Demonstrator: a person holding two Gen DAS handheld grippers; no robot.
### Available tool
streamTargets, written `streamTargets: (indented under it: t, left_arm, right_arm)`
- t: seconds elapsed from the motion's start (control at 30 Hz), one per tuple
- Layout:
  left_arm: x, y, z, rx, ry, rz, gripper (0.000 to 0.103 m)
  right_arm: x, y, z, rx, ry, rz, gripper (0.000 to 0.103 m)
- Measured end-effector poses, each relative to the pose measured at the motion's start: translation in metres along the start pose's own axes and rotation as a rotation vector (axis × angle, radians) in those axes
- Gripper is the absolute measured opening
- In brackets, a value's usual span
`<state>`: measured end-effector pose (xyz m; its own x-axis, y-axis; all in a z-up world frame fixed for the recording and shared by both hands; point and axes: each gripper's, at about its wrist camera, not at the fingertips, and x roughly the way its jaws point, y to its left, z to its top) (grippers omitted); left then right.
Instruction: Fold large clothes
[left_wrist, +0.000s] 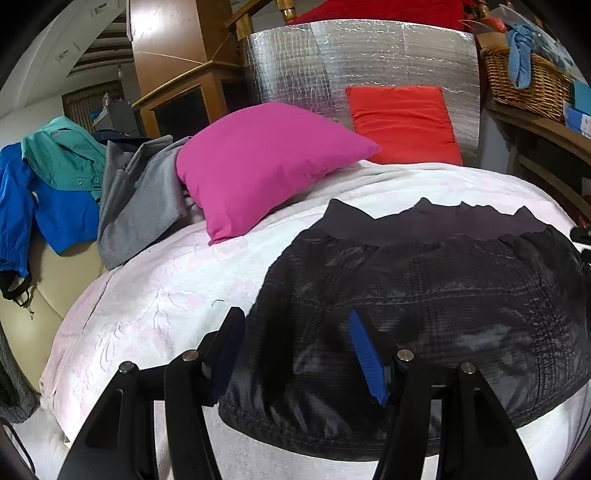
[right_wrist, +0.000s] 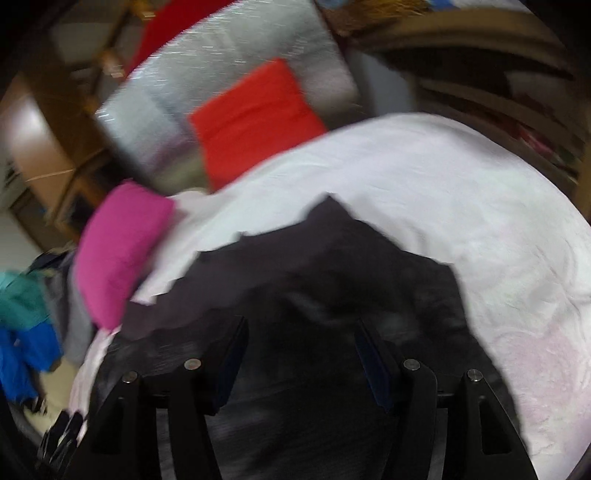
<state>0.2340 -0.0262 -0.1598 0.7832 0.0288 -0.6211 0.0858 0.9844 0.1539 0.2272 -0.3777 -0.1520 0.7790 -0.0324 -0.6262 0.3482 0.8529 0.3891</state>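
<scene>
A dark grey-black garment (left_wrist: 424, 314) lies folded flat on the white blanket (left_wrist: 155, 295) of a bed, its jagged dark waistband (left_wrist: 424, 218) at the far side. My left gripper (left_wrist: 295, 332) is open and empty, hovering over the garment's near left corner. In the blurred right wrist view the same garment (right_wrist: 332, 266) lies under my right gripper (right_wrist: 299, 339), which is open and empty above the garment's near side. The white blanket (right_wrist: 480, 206) spreads to the right.
A magenta pillow (left_wrist: 258, 166) and a red cushion (left_wrist: 402, 122) sit at the bed's head against a silver foil panel (left_wrist: 351, 62). Grey (left_wrist: 140, 199), teal (left_wrist: 62, 158) and blue (left_wrist: 48, 214) clothes pile at the left. A wicker basket (left_wrist: 528, 74) stands on a shelf at right.
</scene>
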Motion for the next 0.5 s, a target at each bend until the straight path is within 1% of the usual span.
streamTargets:
  t: [0.1, 0.17, 0.23, 0.3, 0.33, 0.4, 0.5]
  left_arm:
    - [0.003, -0.005, 0.0, 0.012, 0.005, -0.001, 0.06]
    - [0.005, -0.009, -0.001, 0.024, 0.01, 0.001, 0.06]
    - [0.009, -0.012, -0.003, 0.034, 0.022, 0.003, 0.06]
    - [0.016, -0.015, -0.005, 0.045, 0.045, 0.008, 0.06]
    - [0.023, -0.017, -0.007, 0.053, 0.073, 0.011, 0.06]
    - [0.034, -0.018, -0.011, 0.056, 0.118, 0.005, 0.06]
    - [0.038, -0.019, -0.014, 0.058, 0.127, 0.002, 0.06]
  right_arm:
    - [0.005, 0.028, -0.011, -0.053, 0.045, 0.085, 0.064]
    - [0.014, 0.041, -0.019, -0.081, 0.093, 0.115, 0.064]
    - [0.029, 0.051, -0.025, -0.106, 0.142, 0.107, 0.064]
    - [0.053, 0.054, -0.035, -0.128, 0.237, 0.041, 0.064]
    - [0.059, 0.054, -0.038, -0.134, 0.253, 0.027, 0.064]
    - [0.057, 0.058, -0.038, -0.146, 0.244, 0.021, 0.064]
    - [0.043, 0.052, -0.036, -0.105, 0.218, 0.052, 0.064]
